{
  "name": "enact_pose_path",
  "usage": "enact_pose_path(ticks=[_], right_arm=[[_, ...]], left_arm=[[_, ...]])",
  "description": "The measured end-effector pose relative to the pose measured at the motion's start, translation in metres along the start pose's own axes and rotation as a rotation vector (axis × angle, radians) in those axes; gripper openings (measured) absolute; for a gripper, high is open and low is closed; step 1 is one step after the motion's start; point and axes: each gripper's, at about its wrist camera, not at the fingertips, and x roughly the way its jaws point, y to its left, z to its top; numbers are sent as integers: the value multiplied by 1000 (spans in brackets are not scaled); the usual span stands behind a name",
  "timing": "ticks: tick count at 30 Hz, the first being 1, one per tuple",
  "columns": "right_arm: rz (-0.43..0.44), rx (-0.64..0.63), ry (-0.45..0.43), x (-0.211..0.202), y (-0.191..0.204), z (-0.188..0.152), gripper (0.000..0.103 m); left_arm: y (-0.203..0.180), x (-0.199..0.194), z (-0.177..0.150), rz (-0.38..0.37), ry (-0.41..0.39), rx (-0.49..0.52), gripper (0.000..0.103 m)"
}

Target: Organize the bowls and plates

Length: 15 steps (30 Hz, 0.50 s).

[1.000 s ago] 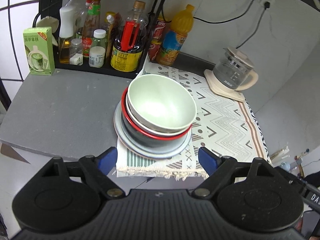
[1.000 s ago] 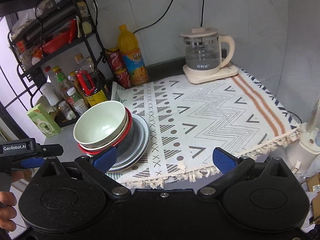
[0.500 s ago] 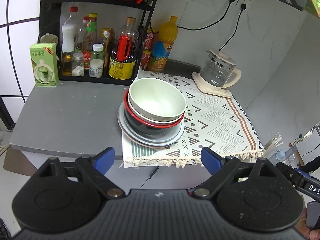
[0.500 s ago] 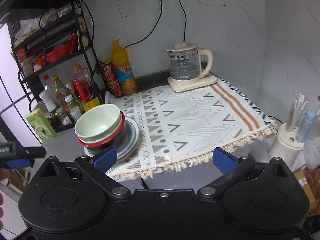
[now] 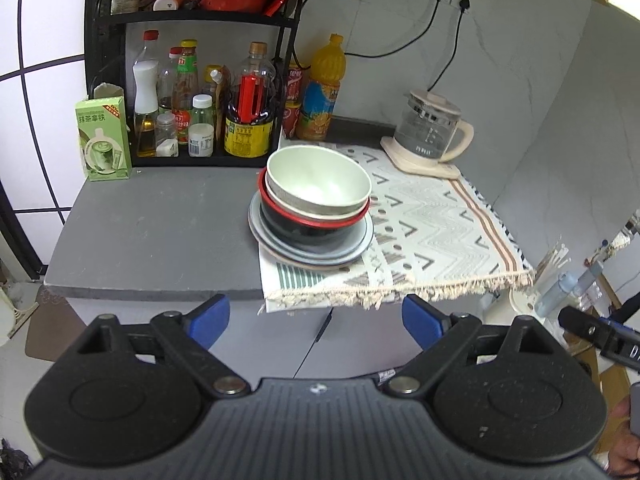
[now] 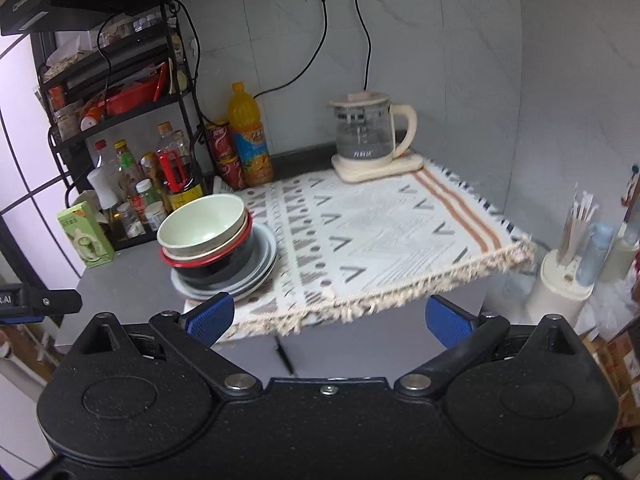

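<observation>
A pale green bowl (image 5: pixel 318 182) sits nested in a white bowl, inside a black bowl with a red rim (image 5: pixel 312 226), all on stacked grey plates (image 5: pixel 356 246) at the left edge of a patterned mat (image 5: pixel 432 232). The stack also shows in the right wrist view, with the green bowl (image 6: pixel 200 226) on top and the plates (image 6: pixel 264 258) below. My left gripper (image 5: pixel 316 320) is open and empty, back from the counter's front edge. My right gripper (image 6: pixel 328 320) is open and empty, also off the counter in front of the mat.
A black rack (image 5: pixel 192 80) of bottles stands at the back left, with a green carton (image 5: pixel 103 138) beside it. An orange juice bottle (image 5: pixel 322 88) and a glass kettle (image 5: pixel 430 132) stand at the back. A utensil holder (image 6: pixel 568 276) stands right of the counter.
Both grippers have pulled back and away from the counter, so the stack looks smaller and farther. The stack has not moved.
</observation>
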Motion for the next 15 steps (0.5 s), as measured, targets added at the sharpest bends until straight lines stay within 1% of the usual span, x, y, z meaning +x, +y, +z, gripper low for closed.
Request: enact_pose_path(ticks=[3, 6, 9, 12, 15], right_arm=[[15, 16, 5, -6, -1, -4, 103], [28, 6, 10, -11, 1, -8, 102], [28, -29, -2, -17, 3, -14, 102], [46, -33, 0, -21, 1, -18, 102], [41, -37, -6, -24, 1, -22, 102]], left_arm=[[3, -8, -6, -5, 12, 12, 92], [5, -16, -11, 4, 10, 22, 92], [7, -23, -15, 15, 5, 25, 92], [8, -27, -19, 20, 7, 26, 92], [10, -29, -20, 24, 9, 23, 92]])
